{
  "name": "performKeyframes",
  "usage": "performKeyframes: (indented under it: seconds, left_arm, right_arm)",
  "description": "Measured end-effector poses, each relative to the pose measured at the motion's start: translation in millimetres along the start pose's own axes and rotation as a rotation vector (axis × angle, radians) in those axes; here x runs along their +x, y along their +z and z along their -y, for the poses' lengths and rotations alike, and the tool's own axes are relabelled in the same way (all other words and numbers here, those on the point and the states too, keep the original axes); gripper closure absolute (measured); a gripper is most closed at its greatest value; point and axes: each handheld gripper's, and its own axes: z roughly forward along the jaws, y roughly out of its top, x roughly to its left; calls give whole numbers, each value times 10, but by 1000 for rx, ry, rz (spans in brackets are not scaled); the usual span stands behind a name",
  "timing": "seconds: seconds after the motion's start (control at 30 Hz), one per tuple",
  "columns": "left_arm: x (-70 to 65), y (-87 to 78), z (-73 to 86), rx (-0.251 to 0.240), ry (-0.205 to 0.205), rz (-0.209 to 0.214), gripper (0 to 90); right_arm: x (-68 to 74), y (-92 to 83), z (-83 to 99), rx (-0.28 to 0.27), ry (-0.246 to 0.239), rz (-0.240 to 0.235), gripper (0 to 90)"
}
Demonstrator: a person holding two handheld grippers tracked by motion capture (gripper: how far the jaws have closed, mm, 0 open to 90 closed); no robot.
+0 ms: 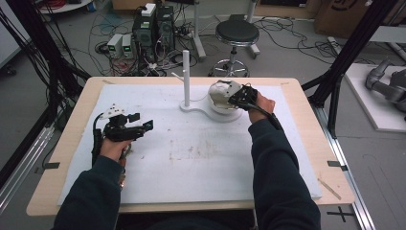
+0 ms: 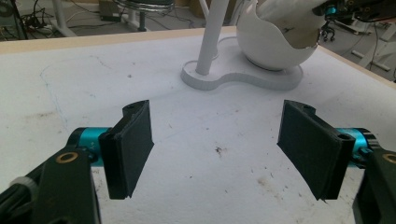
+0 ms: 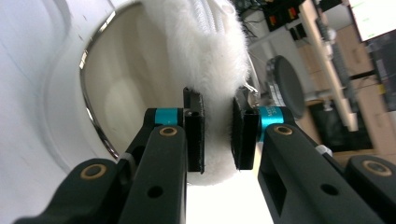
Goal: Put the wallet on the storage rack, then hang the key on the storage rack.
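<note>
right gripper (image 3: 218, 135): clamped on white fluffy cloth (image 3: 210, 56), at the bowl's mouth
bowl (image 2: 275, 46): on white stand base (image 2: 233, 79), far side of table (image 1: 72, 143)
left gripper (image 2: 217, 149): jaws wide apart, nothing between, over the white mat (image 1: 201, 158)

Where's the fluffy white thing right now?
The fluffy white thing sits pinched in the right claw over the white bowl, right of the white post.

Your sleeves (image 1: 280, 177) are dark navy; your black left gripper (image 2: 217, 154) has teal collars, brass rivets, and your right gripper (image 3: 218, 130) looks the same
</note>
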Motion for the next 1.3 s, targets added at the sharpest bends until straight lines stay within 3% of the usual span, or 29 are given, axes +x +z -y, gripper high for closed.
performKeyframes:
  seconds: [0.03, 0.07, 0.1, 0.17, 0.23, 0.37, 0.4, 0.43, 0.5, 0.57, 0.7, 0.87, 1.3]
  left_arm:
    - [3, -6, -2, -3, -3, 0, 260]
    - [13, -23, -6, -10, -8, -4, 260]
    - [16, -34, -7, -13, -12, -5, 260]
    - [21, -45, -8, -15, -12, -8, 260]
    - [32, -74, -12, -16, -6, -17, 256]
    - [68, -174, -4, -29, -5, -44, 232]
    - [68, -174, -4, -29, -5, -44, 221]
    - [97, -221, 11, -37, -13, -59, 212]
    - [112, -242, 19, -40, -15, -67, 210]
    - [160, -300, 38, -40, -24, -85, 210]
    - [219, -366, 46, -43, -34, -109, 210]
    - [197, -409, 47, -44, -26, -124, 210]
    - [164, -415, 117, 30, -11, -138, 210]
  right_arm:
    - [0, 0, 0, 0, 0, 0, 768]
    - [-60, -49, 72, -48, 136, -54, 601]
    - [-87, -72, 103, -63, 190, -72, 523]
    - [-162, -156, 207, -108, 334, -114, 464]
    - [-214, -261, 335, -176, 446, -142, 442]
    - [-195, -474, 636, -256, 576, -112, 391]
    - [-195, -474, 636, -256, 576, -112, 391]
    - [-148, -560, 783, -249, 616, -118, 366]
    - [-77, -628, 922, -262, 661, -134, 337]
    - [-3, -670, 1029, -240, 714, -157, 285]
    - [155, -691, 1173, -204, 747, -179, 232]
    - [285, -688, 1238, -178, 750, -213, 221]
    - [322, -748, 1295, -186, 763, -187, 221]
